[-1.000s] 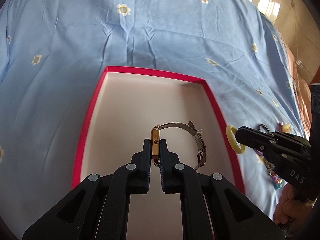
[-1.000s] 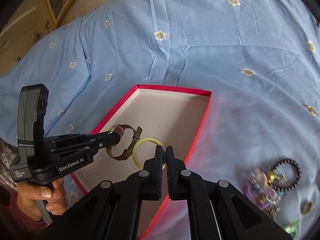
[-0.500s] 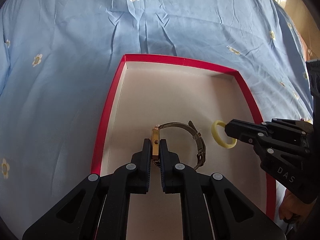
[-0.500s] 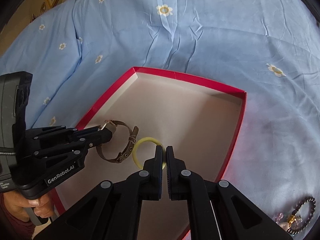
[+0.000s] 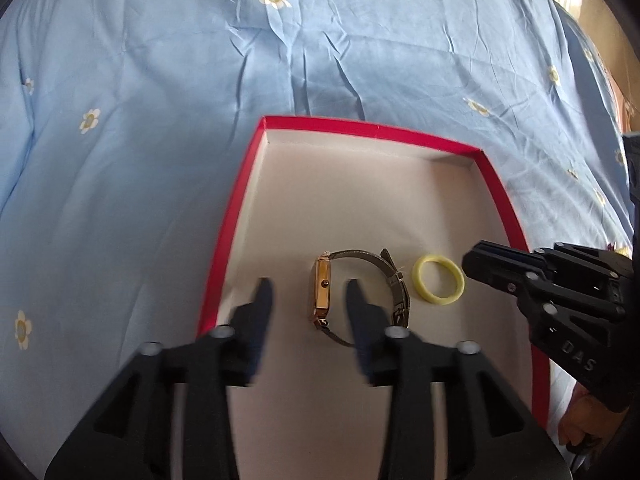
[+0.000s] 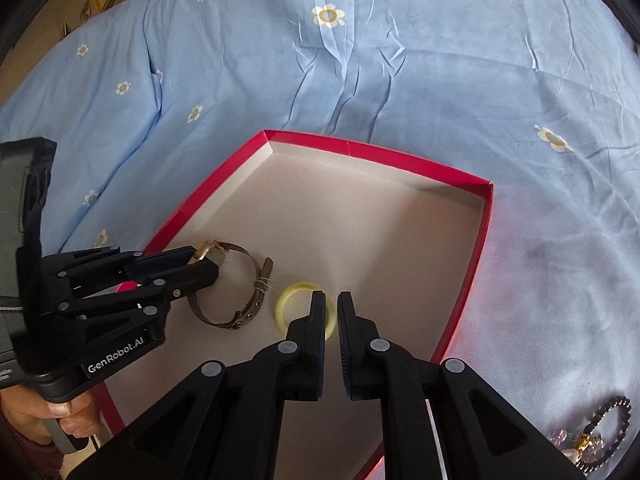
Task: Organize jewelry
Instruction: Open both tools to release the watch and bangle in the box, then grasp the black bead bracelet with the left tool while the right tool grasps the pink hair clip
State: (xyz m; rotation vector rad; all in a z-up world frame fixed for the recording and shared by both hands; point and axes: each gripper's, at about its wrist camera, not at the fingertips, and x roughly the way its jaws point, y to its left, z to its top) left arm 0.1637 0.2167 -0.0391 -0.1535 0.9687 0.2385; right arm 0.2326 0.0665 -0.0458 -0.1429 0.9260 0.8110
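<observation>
A: What's on the bed [image 5: 160, 120]?
B: A red box [image 5: 500, 196], holding a watch [image 5: 322, 296] beside a yellow ring [image 5: 440, 284].
A: And the grippers?
B: The left gripper [image 5: 308, 294] has just been opening, straddling the watch. The right gripper [image 6: 331, 312] has just parted narrowly, freeing the ring.

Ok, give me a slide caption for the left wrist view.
Left hand-held gripper, jaws just opened, straddles the gold watch in the red box, beside a yellow ring.
</observation>
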